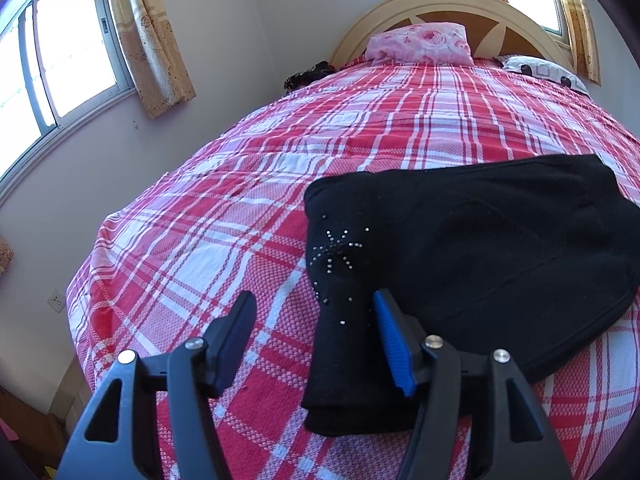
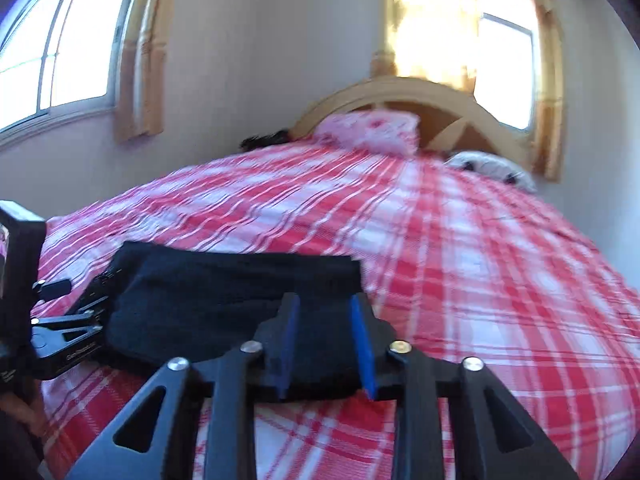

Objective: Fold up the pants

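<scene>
Black pants [image 1: 480, 248] lie folded into a compact bundle on the red plaid bed; a rhinestone pattern [image 1: 336, 256] shows on their left part. My left gripper [image 1: 314, 304] is open just above the bundle's near left corner, its right finger over the cloth, holding nothing. In the right wrist view the same pants [image 2: 224, 292] lie ahead and to the left. My right gripper [image 2: 324, 308] is open over their near right edge, empty. The left gripper [image 2: 68, 332] shows at the far left of that view, beside the pants.
The red and white plaid bedspread [image 1: 280, 168] covers the whole bed. A pink floral pillow [image 1: 420, 44] and a white patterned pillow [image 1: 544, 72] lie by the wooden headboard [image 1: 440, 4]. A dark item [image 1: 308, 74] sits at the far left bed edge. Windows with curtains line the walls.
</scene>
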Tool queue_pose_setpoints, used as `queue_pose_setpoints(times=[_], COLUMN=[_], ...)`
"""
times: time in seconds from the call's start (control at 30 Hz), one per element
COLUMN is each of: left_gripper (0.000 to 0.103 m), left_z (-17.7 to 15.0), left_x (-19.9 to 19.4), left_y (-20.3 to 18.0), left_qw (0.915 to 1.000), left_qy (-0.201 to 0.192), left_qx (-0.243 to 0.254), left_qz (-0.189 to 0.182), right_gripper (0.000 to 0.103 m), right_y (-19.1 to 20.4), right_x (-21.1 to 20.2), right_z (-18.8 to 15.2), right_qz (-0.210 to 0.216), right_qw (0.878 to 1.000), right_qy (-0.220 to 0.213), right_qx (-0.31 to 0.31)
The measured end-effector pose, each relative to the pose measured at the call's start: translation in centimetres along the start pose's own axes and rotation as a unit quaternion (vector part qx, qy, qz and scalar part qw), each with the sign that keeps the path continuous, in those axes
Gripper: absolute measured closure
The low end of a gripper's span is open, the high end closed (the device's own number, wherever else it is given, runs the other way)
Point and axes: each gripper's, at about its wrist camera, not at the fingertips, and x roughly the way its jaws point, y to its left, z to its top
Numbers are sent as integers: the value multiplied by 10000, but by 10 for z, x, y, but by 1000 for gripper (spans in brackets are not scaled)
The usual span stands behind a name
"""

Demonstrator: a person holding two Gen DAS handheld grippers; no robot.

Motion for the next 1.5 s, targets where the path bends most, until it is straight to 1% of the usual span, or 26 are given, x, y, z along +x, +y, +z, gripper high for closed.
queue_pose_setpoints(times=[0.07,0.13,0.2,0.27,0.33,0.4,0.43,0.5,0.6,0.63,0.7,0.77,0.8,0.87,0.9,0.93,0.97,1.0,1.03,1.07,1.13,1.2,1.23,1.3,1.33,1.5], left_gripper=[40,40,40,36,25,23,23,23,22,20,14,14,15,33,49,57,59,59,59,57,43,42,37,22,22,22], left_z=[0,-1,-2,-4,-7,-10,-10,-9,5,14,34,50,56,61,61,60,59,59,60,61,62,64,65,66,65,59], left_x=[0,-1,-3,-7,-13,-17,-19,-23,-27,-25,-13,6,19,42,56,65,75,77,77,78,81,83,82,76,69,34], left_y=[1,2,5,8,16,29,40,54,71,73,70,60,53,40,35,32,30,30,29,27,26,27,28,30,32,33], left_qw=[10000,9999,9998,9996,9991,9972,9947,9911,9870,9862,9844,9845,9852,9851,9839,9795,9725,9713,9722,9736,9768,9770,9775,9841,9872,9931], left_qy=[3,40,79,107,159,308,405,469,260,185,124,181,288,546,775,974,1138,1127,1068,1054,1024,1050,1063,1071,981,594], left_qx=[0,-14,-19,33,0,-187,-374,-657,-996,-1045,-1048,-954,-838,-677,-656,-713,-879,-978,-994,-934,-847,-812,-788,-655,-603,-444], left_qz=[-27,-92,-188,-263,-387,-661,-866,-1055,-1234,-1268,-1409,-1463,-1469,-1481,-1474,-1610,-1833,-1852,-1834,-1798,-1681,-1668,-1643,-1258,-1100,-910], right_gripper=[84,84,84,84,84,83,83,83,83,83,83,83,83,83,83,83,83,83,83,83,83,83,83,83,83,83], right_y=[-2,-11,-20,-23,-24,-21,-21,-22,-25,-27,-29,-30,-31,-29,-30,-30,-30,-30,-30,-30,-30,-30,-29,-29,-29,-28], right_x=[21,44,44,45,44,43,43,42,42,42,42,42,42,41,41,42,42,42,43,43,43,43,42,42,42,42], right_z=[-4,-16,-21,-21,-23,-24,-24,-24,-24,-25,-25,-25,-26,-26,-26,-26,-26,-26,-26,-26,-26,-26,-26,-27,-27,-27], right_qz=[83,172,333,402,400,378,382,416,485,507,562,612,625,615,605,593,587,582,582,585,573,571,568,568,571,540], right_qw=[9990,9947,9938,9930,9936,9940,9941,9938,9933,9931,9925,9918,9917,9919,9921,9923,9925,9926,9926,9926,9927,9928,9929,9929,9928,9933], right_qy=[436,970,943,972,916,892,884,868,834,824,812,801,794,785,785,782,777,776,774,775,773,771,768,763,765,761], right_qx=[79,276,477,540,533,501,506,555,642,665,724,783,801,787,774,756,744,737,736,735,722,719,712,716,722,688])
